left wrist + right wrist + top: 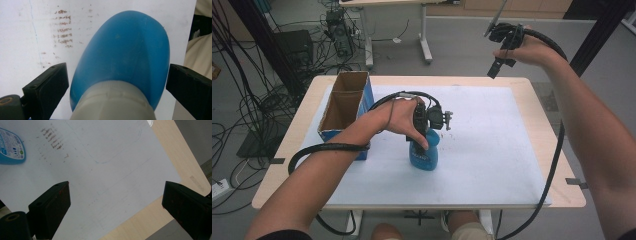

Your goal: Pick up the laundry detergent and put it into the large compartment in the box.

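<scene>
In the high view, the bottle is seen upright on the mat, right of the box, under the left gripper. The right gripper is held high beyond the mat's far right corner.

In the left gripper view, the jaws are spread wide, flanking the bottle untouched.

In the right gripper view, the jaws are wide and empty above the mat.

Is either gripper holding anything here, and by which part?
Nothing is gripped. The left gripper is open astride the blue bottle near its white cap, jaws clear. The right gripper is open and empty.
</scene>
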Tool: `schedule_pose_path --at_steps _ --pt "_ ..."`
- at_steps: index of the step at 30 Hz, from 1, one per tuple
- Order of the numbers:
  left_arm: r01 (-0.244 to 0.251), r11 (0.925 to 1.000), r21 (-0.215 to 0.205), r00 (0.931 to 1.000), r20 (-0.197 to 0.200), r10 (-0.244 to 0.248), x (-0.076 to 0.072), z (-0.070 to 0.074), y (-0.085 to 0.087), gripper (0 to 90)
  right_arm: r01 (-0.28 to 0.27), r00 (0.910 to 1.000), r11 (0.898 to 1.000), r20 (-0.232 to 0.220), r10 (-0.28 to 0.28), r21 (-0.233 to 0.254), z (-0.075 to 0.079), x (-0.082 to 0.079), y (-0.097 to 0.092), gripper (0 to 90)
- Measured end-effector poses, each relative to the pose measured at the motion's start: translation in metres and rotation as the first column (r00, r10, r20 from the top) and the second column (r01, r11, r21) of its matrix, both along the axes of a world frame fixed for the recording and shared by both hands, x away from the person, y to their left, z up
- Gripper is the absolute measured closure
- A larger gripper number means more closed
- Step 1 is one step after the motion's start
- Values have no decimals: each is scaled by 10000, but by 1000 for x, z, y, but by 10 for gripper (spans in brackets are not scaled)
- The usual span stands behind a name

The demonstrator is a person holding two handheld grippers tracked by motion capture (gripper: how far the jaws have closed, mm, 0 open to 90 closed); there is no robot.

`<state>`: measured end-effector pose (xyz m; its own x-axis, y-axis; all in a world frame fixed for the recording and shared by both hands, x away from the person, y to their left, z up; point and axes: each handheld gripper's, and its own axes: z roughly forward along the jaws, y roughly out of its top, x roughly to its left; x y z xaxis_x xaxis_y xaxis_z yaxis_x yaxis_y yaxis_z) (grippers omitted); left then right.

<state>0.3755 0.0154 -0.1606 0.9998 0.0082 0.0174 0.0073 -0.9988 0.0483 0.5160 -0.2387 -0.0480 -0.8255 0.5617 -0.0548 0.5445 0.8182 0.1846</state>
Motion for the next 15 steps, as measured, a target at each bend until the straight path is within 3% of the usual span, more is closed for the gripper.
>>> schedule_pose_path --at_steps 15 --pt "44 10000 -59 9998 200 -43 -4 0 2 49 7 10000 10000 -29 -7 -8 0 0 1 84"
